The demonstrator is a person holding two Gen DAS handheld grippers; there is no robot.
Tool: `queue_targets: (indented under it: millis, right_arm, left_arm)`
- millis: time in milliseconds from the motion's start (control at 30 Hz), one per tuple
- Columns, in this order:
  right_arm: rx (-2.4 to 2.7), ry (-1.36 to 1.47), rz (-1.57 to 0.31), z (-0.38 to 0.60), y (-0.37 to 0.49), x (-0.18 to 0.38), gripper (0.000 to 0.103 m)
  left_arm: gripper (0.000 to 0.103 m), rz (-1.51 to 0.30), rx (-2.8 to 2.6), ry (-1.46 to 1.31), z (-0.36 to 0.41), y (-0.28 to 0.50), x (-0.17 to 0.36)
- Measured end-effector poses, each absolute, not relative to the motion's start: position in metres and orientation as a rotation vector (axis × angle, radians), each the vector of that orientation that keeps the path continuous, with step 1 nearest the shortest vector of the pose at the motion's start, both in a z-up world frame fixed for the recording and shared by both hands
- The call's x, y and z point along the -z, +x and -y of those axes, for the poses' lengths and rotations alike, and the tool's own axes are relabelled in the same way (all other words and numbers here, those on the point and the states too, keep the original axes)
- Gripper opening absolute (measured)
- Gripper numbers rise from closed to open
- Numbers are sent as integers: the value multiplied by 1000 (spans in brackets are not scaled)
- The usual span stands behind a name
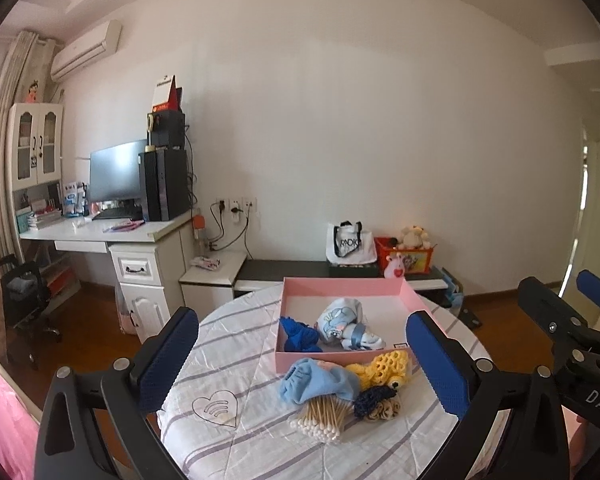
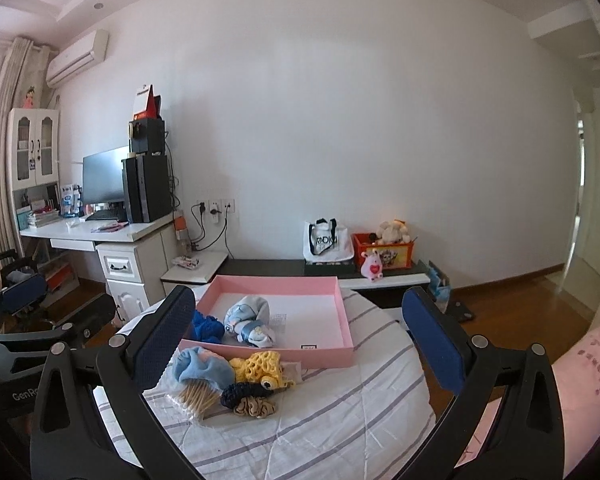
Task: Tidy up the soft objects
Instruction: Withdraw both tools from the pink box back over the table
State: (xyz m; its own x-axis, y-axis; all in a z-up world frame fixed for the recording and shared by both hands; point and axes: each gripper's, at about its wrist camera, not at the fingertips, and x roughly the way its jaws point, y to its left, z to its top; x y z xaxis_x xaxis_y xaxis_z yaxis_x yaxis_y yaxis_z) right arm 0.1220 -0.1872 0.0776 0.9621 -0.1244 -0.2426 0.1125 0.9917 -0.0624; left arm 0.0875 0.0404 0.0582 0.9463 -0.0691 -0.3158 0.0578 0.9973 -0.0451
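A pink shallow box (image 1: 342,285) (image 2: 346,322) sits on a round table with a striped cloth (image 1: 236,364) (image 2: 340,412). Inside lie a blue knitted item (image 1: 298,334) (image 2: 206,326) and a pale blue-and-white cloth bundle (image 1: 344,322) (image 2: 248,318). In front of the box lie a light blue cloth (image 1: 316,380) (image 2: 202,366), a yellow knitted item (image 1: 384,368) (image 2: 264,366), a dark blue scrunchie (image 1: 374,398) (image 2: 240,392), a tan scrunchie (image 1: 386,410) (image 2: 256,406) and cotton swabs (image 1: 322,420) (image 2: 194,398). My left gripper (image 1: 300,364) and right gripper (image 2: 298,344) are open and empty above the table's near side.
A white desk (image 1: 112,232) with monitor and computer tower stands at the far left. A low bench (image 1: 292,270) along the wall holds a white bag (image 1: 350,244) and an orange toy crate (image 1: 406,258). A black chair (image 1: 20,300) stands left. Pink fabric (image 2: 584,380) lies at right.
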Motion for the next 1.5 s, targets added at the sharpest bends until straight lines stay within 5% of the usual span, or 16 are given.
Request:
queue_targets:
  millis: [1500]
  right_arm:
    - [147, -43, -342, 199, 149, -51, 103]
  left_arm:
    - [103, -443, 43, -25, -37, 130, -34]
